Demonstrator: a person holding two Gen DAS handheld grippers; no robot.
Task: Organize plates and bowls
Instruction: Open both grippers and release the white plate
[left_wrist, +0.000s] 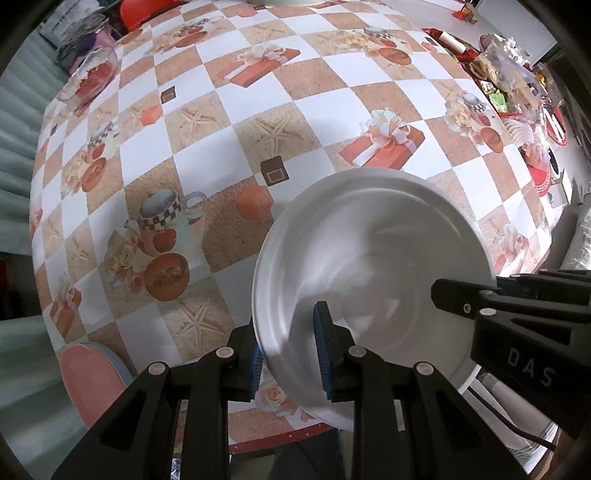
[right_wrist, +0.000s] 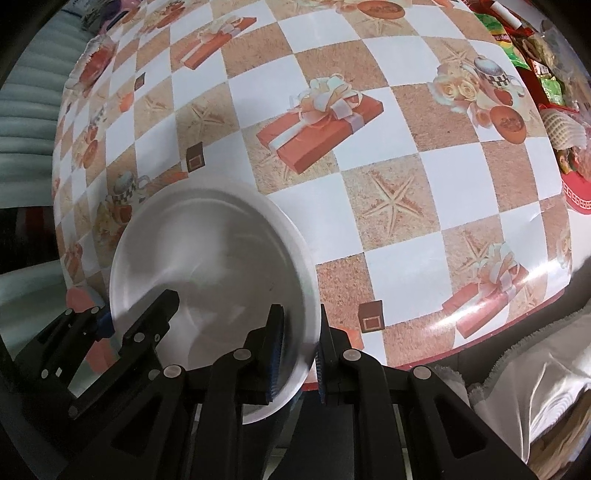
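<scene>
One white plate (left_wrist: 373, 258) between two clamped grippers, left (left_wrist: 290, 356) and right (right_wrist: 297, 349)

Left gripper (left_wrist: 291, 354) points straight down, its two black fingers with blue pads (left_wrist: 323, 354) drawn close together and clamped on the near left rim of the white plate (left_wrist: 369, 240). Right gripper (right_wrist: 299, 347) points steeply down, jaws drawn in tight on the opposite rim of the same plate. Both grippers carry it together, one at each side.
</scene>
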